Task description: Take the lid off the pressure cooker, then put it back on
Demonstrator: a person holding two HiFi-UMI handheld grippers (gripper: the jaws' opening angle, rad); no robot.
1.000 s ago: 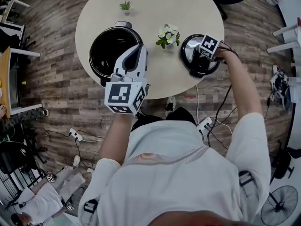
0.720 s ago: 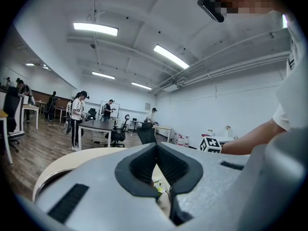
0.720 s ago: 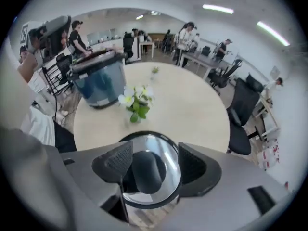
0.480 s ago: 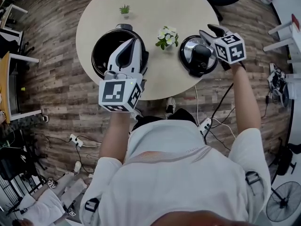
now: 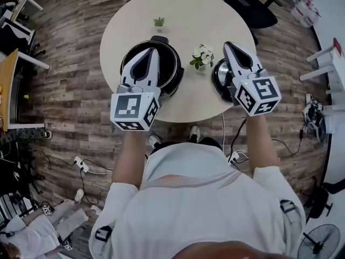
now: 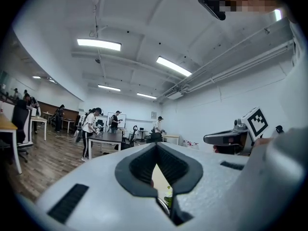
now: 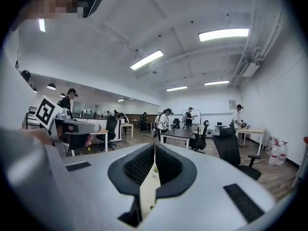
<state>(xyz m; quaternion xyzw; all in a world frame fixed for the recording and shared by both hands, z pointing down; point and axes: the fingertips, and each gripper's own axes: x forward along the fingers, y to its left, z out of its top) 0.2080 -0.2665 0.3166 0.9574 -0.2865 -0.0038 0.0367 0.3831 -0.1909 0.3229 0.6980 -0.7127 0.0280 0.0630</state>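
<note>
— Where is the lid pictured?
— The lid is seen lying on the round surface, apart from the open pressure cooker. Flowers are set between them.
— And the grippers?
— The left gripper is held over the cooker and the right gripper over the lid. Both are closed tight, with nothing gripped.

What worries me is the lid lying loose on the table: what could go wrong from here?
The lid lies close to the near edge of the table; a clumsy regrasp might push it off. The small flowers stand between the lid and the open cooker; carrying the lid across low could topple them.
</note>
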